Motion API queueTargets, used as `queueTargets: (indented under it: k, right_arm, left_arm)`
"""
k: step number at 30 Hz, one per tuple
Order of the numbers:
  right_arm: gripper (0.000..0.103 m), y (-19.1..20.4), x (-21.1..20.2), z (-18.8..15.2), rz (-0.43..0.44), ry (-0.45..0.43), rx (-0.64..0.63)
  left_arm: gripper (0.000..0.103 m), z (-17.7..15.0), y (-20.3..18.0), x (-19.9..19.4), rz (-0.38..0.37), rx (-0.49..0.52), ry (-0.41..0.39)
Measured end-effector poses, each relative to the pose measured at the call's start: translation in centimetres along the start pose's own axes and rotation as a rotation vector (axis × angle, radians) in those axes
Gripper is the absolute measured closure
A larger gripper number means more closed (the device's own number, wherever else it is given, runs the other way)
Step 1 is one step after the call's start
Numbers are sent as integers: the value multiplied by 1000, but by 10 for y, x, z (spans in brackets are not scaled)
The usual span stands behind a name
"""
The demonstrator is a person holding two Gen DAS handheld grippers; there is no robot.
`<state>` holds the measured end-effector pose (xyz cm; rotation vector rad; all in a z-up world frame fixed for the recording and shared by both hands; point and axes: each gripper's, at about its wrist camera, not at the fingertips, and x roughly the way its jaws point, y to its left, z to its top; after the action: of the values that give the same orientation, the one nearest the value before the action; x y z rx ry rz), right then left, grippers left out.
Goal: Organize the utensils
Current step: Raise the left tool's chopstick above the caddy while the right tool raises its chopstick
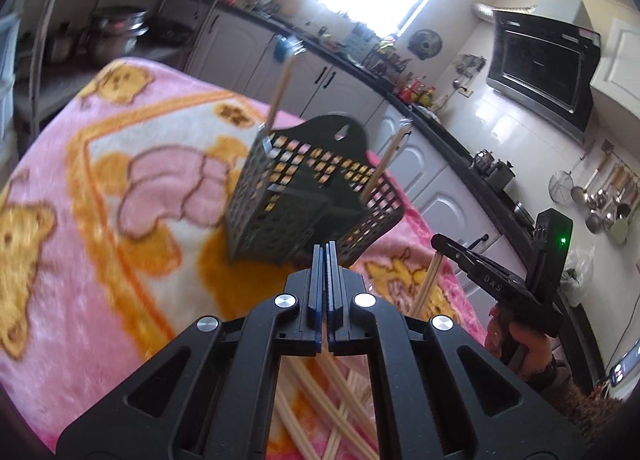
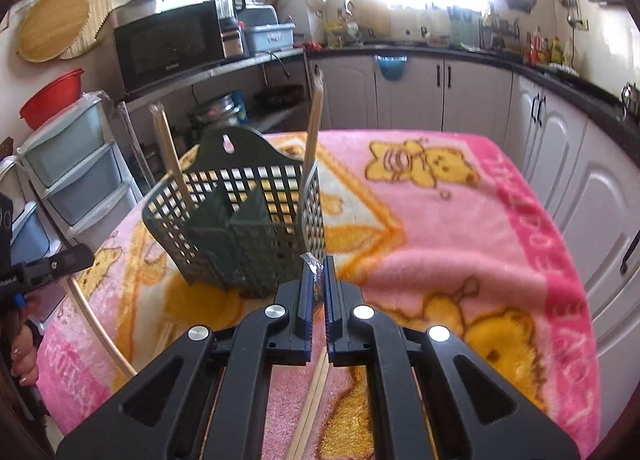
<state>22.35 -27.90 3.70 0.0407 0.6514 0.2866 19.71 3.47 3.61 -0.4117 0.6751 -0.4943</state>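
A: Start at our tools. The left tool has its jaws pressed almost together, and a pale stick runs back out beneath them, so we judge that it pinches a chopstick, though the front of the grip is hidden.

B: And our right tool? We see its jaws only a little apart, nipping a wrapped pair of chopsticks whose clear wrapper end pokes up between them.

A: Agreed. Outward from both tools stands the dark green lattice caddy, upright on the bench under its pink bear blanket.

B: Two chopsticks already stand in it, one leaning at the left and one at the right corner. Which compartment each sits in we cannot tell.

A: More loose chopsticks lie crossed on the blanket below our left tool.

B: So we judge that we are mid-task, carrying sticks to the caddy. The next move calls for lifting each load over the rim, tipping it upright above a compartment and letting go without knocking the light caddy over.
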Motion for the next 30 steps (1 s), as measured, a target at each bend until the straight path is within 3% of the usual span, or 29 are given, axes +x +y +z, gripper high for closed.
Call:
queueTargets:
  k: [19,30]
  right_arm:
    - [99,10,-54,31,-66,-117,-99]
    - [99,13,-75,64,-92,-201,-131]
  left_arm:
    - [103,57,-77,-2,-51,227,-73]
    - [103,104,-106,-15,-60,291,-161]
